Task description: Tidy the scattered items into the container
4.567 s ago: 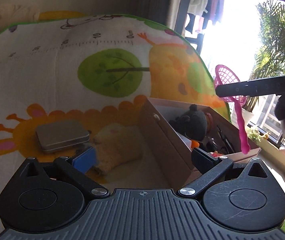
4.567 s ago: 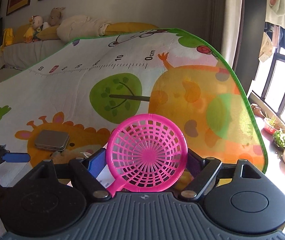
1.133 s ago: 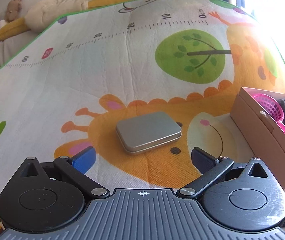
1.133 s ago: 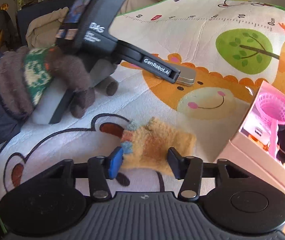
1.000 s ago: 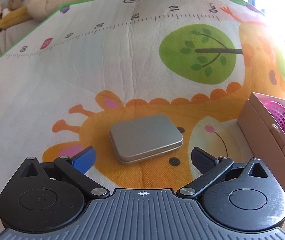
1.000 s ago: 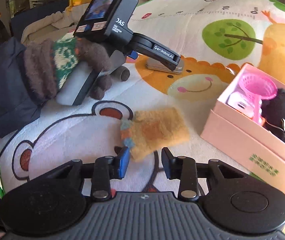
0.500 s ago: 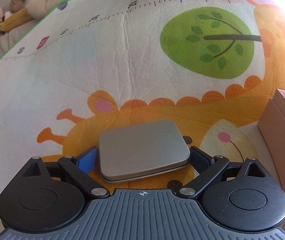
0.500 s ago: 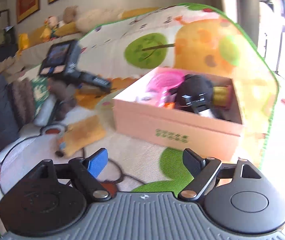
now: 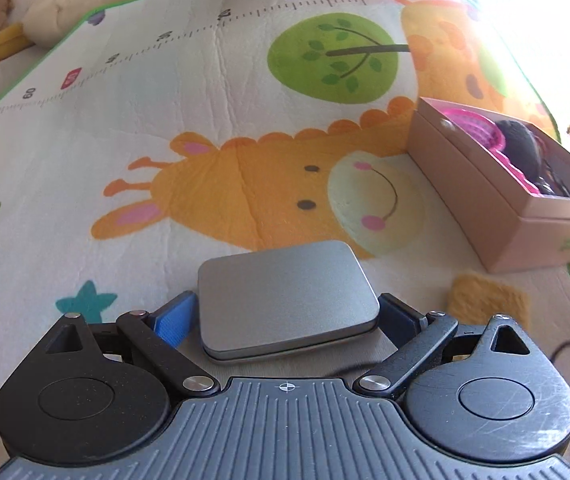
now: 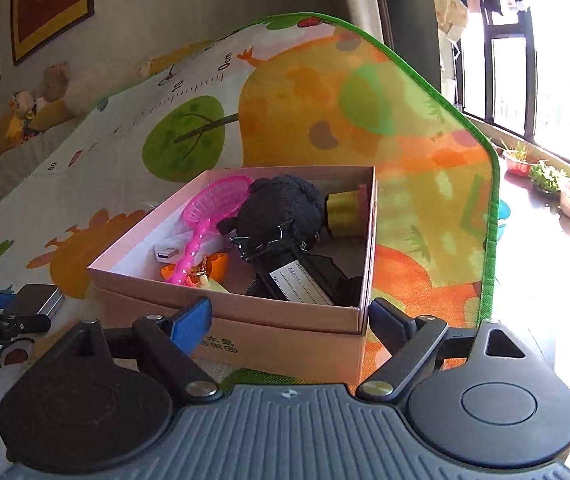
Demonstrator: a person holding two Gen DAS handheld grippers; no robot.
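Straddling a flat grey metal tin [image 9: 287, 300] on the play mat [image 9: 205, 120], the left hand-held gripper [image 9: 285, 316] has its pads touching the tin's short sides, apparently gripping it to carry it to the cardboard box [image 9: 485, 216] at two o'clock. A yellow cloth [image 9: 485, 300] lies at three o'clock. The right hand-held gripper [image 10: 289, 320] is opening with nothing between its jaws, hovering before the box, which holds a pink net [image 10: 213, 208] and black plush toy [image 10: 281, 208].

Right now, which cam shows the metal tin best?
The left wrist view: the metal tin fills the foreground between the left tongs, lid and seam fully visible. The right wrist view catches only one end of it at the left edge, beside the cardboard box.
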